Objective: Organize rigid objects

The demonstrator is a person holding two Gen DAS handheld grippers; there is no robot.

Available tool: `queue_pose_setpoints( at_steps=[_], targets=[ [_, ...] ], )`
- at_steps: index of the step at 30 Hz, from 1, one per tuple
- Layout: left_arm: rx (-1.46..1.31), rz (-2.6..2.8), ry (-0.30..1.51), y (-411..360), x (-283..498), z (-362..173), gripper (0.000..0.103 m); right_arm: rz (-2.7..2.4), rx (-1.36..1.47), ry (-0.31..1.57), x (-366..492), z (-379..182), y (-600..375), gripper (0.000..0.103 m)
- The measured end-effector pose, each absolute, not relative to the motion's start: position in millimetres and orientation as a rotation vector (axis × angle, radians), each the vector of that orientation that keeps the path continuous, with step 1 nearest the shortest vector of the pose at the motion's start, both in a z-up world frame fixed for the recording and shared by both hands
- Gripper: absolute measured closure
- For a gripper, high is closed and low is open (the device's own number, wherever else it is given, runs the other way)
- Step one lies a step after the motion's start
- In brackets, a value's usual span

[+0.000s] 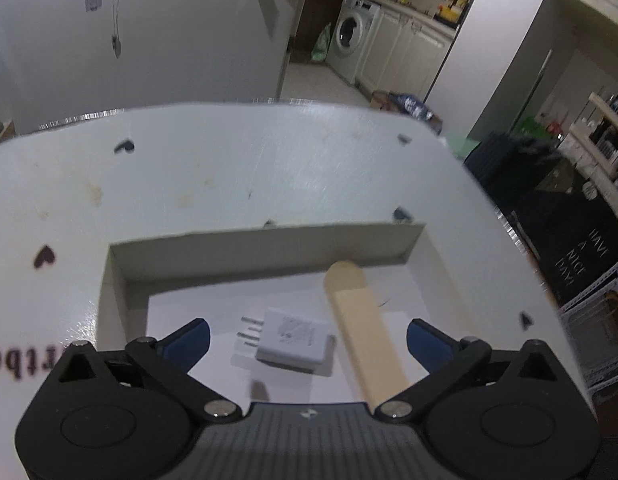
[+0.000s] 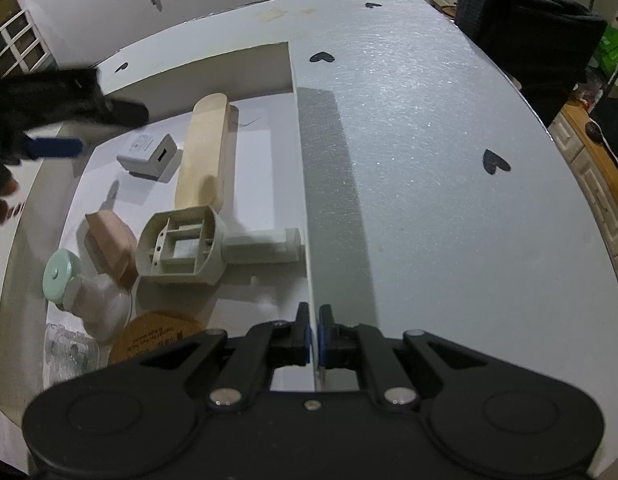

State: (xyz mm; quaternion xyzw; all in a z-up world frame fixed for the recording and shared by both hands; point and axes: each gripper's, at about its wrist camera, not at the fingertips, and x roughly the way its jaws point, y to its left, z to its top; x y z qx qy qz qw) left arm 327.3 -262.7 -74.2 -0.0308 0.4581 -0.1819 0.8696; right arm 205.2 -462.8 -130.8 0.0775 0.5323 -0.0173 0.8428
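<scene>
On the table (image 2: 429,160), the shallow box (image 2: 269,64) holds every item; the right claw (image 2: 313,340) is clenched on its side wall, so a tug could skew it. The wooden paddle (image 1: 361,328) crowds the white charger (image 1: 295,340), and the spread, empty left claw (image 1: 307,340) descending could snag the paddle instead.

The table (image 2: 429,160) has a white, slightly glittery, scuffed top. On it, the shallow box (image 2: 299,128) looks like matt grey cardboard, lined with white paper. At its 12 o'clock end lie a smooth pale wooden block (image 2: 203,152) and a glossy white plastic charger (image 1: 295,340) with metal prongs.
</scene>
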Motion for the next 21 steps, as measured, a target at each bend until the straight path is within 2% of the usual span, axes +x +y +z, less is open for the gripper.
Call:
queue_pose_setpoints(
  at_steps=[6, 13, 17, 21],
  targets=[
    [-0.088, -0.366, 0.884, -261.5, 297.2, -36.9, 0.000, 0.002, 0.128, 1.124, 205.8, -130.5, -462.6, 0.098],
    [-0.130, -0.310, 0.868, -242.7, 256.1, -20.5, 0.000, 0.005, 0.109, 1.116, 203.3, -129.7, -461.7, 0.097],
    [-0.124, -0.257, 0.850, -223.4, 231.2, -14.5, 0.000, 0.012, 0.102, 1.081, 197.2, -119.0, -459.0, 0.089],
    [-0.112, -0.207, 0.826, -204.0, 209.8, -8.4, 0.000, -0.004, 0.087, 1.004, 187.7, -92.9, -456.1, 0.085]
  ],
)
